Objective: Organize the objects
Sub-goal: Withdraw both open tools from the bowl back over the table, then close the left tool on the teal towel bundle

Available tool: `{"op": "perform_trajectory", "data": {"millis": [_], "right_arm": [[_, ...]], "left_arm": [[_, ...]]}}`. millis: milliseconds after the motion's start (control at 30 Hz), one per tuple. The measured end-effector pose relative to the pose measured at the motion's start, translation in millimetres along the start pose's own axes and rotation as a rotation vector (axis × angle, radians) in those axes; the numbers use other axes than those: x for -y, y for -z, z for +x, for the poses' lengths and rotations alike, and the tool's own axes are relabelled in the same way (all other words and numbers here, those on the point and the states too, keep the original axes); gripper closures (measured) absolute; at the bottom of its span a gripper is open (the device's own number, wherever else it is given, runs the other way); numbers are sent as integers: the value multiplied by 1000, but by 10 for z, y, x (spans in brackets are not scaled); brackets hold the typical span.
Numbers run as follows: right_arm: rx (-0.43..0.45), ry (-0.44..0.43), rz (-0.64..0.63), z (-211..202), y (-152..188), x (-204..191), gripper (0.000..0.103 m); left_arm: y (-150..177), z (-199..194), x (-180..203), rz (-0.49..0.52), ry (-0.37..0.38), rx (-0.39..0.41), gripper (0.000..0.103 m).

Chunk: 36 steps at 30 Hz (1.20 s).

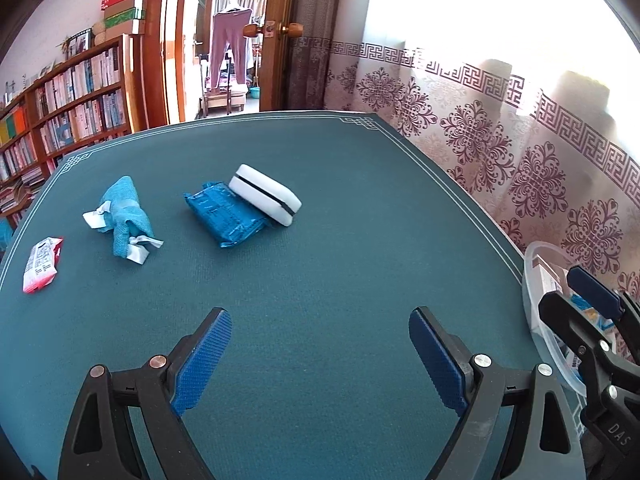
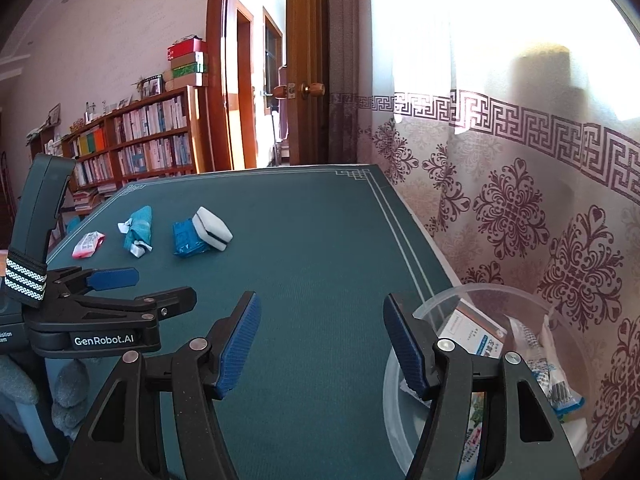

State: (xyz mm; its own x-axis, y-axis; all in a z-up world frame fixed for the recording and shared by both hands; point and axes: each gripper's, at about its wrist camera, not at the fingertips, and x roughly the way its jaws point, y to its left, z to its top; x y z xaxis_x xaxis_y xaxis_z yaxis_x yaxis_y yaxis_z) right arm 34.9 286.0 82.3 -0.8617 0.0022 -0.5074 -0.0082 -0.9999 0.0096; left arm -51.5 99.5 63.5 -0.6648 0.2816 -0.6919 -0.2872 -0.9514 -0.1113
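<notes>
Both grippers, left (image 1: 320,360) & right (image 2: 320,344), are hanging released w/ nothing between fingers. Tub (image 2: 400,400) at right edge is already holding packets. Sponge (image 1: 266,194), blue pack (image 1: 224,216), cloth (image 1: 126,216), pink pack (image 1: 42,264) are lying far across the table. Prob. between picks; next calls for reaching far.

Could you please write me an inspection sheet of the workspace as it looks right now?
Surface: teal table mat with white border lines, mostly bare.
Job's things: red-and-white packet, blue cloth bundle, blue packet with white sponge block leaning on it; clear plastic bin at the table's right edge already holds several packets.
Clutter: nothing seen.
Grippers: left gripper open, empty; right gripper open, empty, beside the bin.
Cables: nothing seen.
Surroundings: bookshelf, open wooden door, patterned curtain.
</notes>
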Motion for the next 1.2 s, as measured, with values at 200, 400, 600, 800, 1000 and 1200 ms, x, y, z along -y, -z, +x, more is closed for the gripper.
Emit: {"op": "perform_trajectory", "data": {"millis": [200,400,600,800,1000,1200], "right_arm": [[-76,-68,35,257,4,-147,38],[-114,-97,50,409,24,-260,38],[-145,-118,48,518,73,-366,38],[-168,-126,47,595,126,-389,38],[-183,-124,48,665,152,-395,38],[-201,-119,47,757,157,-413,38]], "left_arm": [[-43,25,-298,-54,-49,-1,10],[-123,68,-655,-125,-107,-3,10],[-217,164,-1054,-220,-164,-11,10],[-360,242,-1395,-306,-229,-2,10],[-498,387,-1598,-369,-280,-6,10],[-620,583,-1666,-384,-291,-20,10]]}}
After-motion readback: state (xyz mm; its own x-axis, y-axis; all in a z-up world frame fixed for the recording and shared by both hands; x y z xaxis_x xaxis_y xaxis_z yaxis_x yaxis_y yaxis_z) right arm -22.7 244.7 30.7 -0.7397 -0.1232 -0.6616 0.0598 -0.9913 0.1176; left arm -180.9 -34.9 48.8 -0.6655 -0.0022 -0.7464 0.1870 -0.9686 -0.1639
